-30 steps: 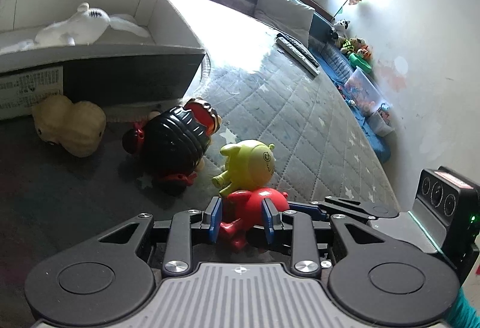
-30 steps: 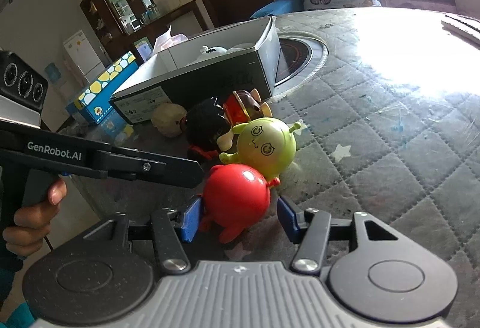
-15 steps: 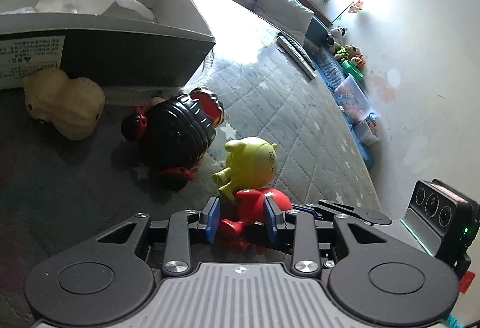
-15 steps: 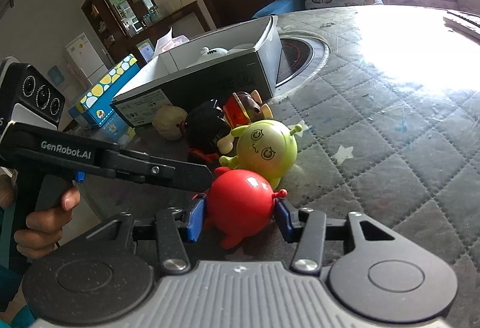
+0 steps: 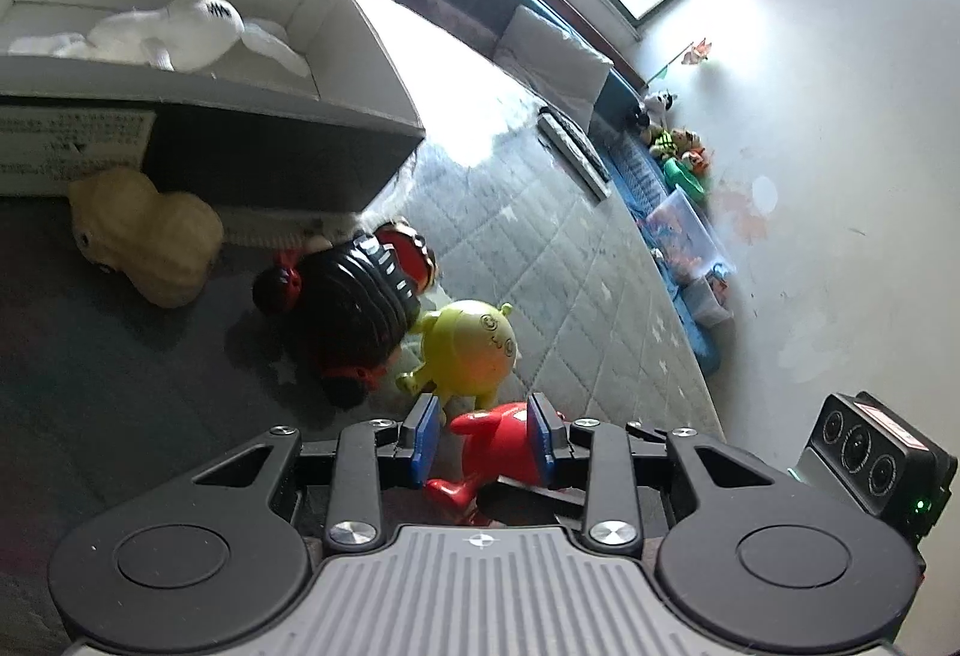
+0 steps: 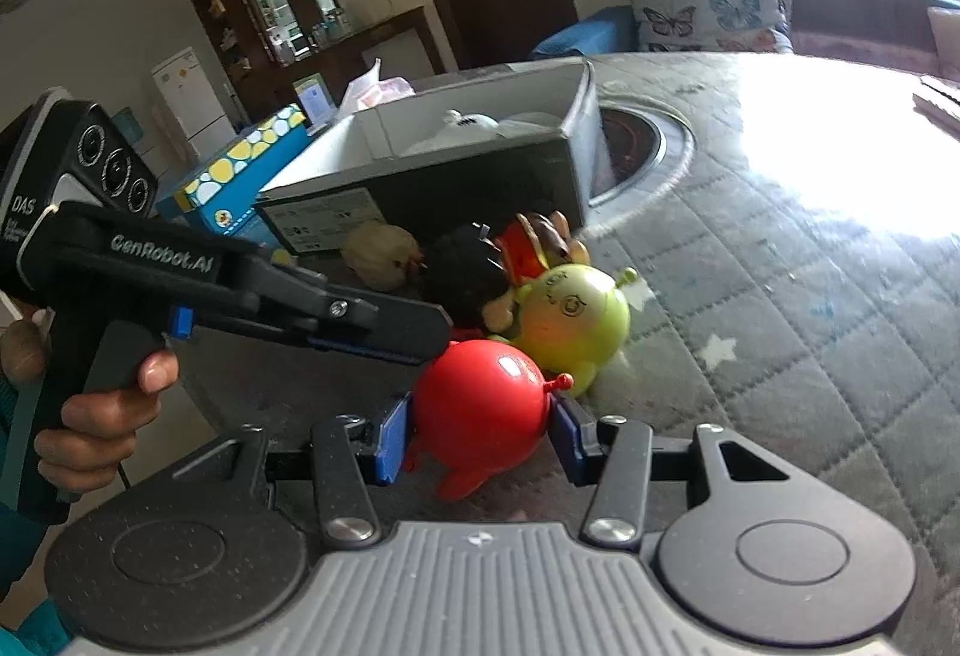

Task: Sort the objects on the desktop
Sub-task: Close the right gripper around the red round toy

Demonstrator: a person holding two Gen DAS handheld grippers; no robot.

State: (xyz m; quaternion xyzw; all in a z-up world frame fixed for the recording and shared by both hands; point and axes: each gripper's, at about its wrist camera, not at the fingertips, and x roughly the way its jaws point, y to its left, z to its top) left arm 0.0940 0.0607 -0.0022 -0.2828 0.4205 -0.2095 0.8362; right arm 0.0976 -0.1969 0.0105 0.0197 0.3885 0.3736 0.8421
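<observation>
R gripper clamped on red toy, both blue pads on its sides; toy sits on quilted table, low centre of R view. L gripper straddles same toy: R pad looks on it, L pad clear, so open; toy's lower half hidden behind the jaw links. Green toy at 12 o'clock of red, touching? can't tell. Black toy at 10. Box further back, white plush inside, partly cut off.

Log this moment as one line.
right gripper: shut on red toy | left gripper: open, straddling it | green toy: beside | box: behind
</observation>
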